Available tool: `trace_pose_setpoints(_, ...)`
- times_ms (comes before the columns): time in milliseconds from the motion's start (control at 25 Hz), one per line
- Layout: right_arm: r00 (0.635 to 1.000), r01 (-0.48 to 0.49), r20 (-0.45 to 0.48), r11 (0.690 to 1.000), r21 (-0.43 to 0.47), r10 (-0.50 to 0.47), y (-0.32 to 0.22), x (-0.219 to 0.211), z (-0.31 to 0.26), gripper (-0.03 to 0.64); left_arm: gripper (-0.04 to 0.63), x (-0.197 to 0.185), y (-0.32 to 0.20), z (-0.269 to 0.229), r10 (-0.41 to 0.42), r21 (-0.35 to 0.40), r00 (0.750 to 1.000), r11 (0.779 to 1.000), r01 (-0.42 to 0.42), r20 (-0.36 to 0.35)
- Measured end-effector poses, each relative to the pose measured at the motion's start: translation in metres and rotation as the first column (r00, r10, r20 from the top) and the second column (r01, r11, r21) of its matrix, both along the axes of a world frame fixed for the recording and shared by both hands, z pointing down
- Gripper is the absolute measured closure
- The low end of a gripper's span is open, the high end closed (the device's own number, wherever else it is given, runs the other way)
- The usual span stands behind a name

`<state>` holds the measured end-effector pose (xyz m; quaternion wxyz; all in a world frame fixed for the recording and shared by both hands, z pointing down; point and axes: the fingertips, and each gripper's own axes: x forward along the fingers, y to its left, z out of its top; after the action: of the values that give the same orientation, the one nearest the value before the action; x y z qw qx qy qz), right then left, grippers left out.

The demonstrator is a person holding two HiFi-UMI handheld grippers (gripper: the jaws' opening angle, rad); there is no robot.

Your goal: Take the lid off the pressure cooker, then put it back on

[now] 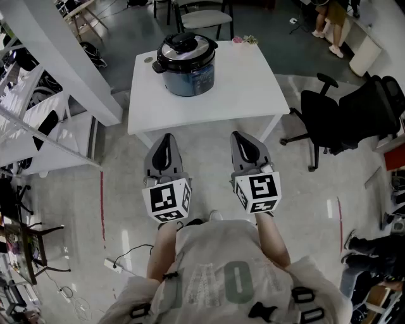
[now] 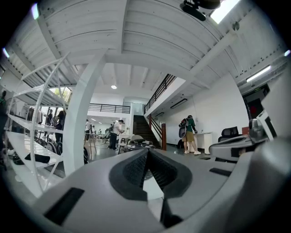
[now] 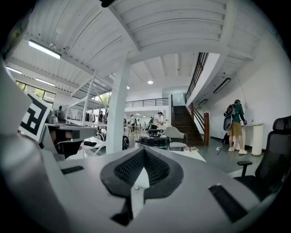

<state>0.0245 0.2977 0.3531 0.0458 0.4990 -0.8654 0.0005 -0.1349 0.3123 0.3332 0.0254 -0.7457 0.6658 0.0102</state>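
Cooker (image 1: 187,64), seemingly lidded, well beyond left gripper (image 1: 167,137), right gripper (image 1: 239,135)

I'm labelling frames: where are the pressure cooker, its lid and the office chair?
pressure cooker (image 1: 192,81): head view, blue body wall.
lid (image 1: 183,44): head view, top knob.
office chair (image 1: 335,120): head view, seat.

On the counter (image 1: 253,88), toward its far left part: pressure cooker (image 1: 185,69), lid (image 1: 183,43) seated on top. Just before the counter's near edge, side by side, apart: left gripper (image 1: 166,137), right gripper (image 1: 240,136). Right of the counter: office chair (image 1: 345,117). Behind the counter: second chair (image 1: 202,17). Left of the counter: shelving (image 1: 38,120).
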Motion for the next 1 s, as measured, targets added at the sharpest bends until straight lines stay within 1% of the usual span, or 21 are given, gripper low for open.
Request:
trace_pose_setpoints(240,1.000,0.010,-0.008,1.000,0.001,-0.010,-0.005,0.009,0.003,0.611,0.578,0.008,-0.006,0.006,-0.001,-0.006,1.000,1.000,0.001,-0.002)
trace_pose_setpoints(480,0.999,0.011,0.045,1.000,-0.016,-0.010,-0.012,0.018,0.007,0.609,0.578,0.011,-0.006,0.007,-0.005,-0.014,1.000,1.000,0.004,-0.021)
trace_pose_setpoints(680,1.000,0.007,-0.010,1.000,-0.007,-0.007,-0.016,0.020,0.011,0.609,0.578,0.011,-0.011,0.006,-0.007,-0.018,0.999,1.000,0.006,-0.034)
trace_pose_setpoints(800,1.000,0.017,-0.009,1.000,-0.004,-0.017,-0.022,0.020,0.011,0.609,0.578,0.014,-0.020,0.007,0.006,-0.015,0.999,1.000,-0.006,-0.036)
trace_pose_setpoints(1000,1.000,0.021,-0.022,1.000,0.022,-0.020,-0.045,0.014,0.011,0.609,0.578,0.013,-0.053,0.008,0.019,0.000,0.998,1.000,-0.019,-0.067)
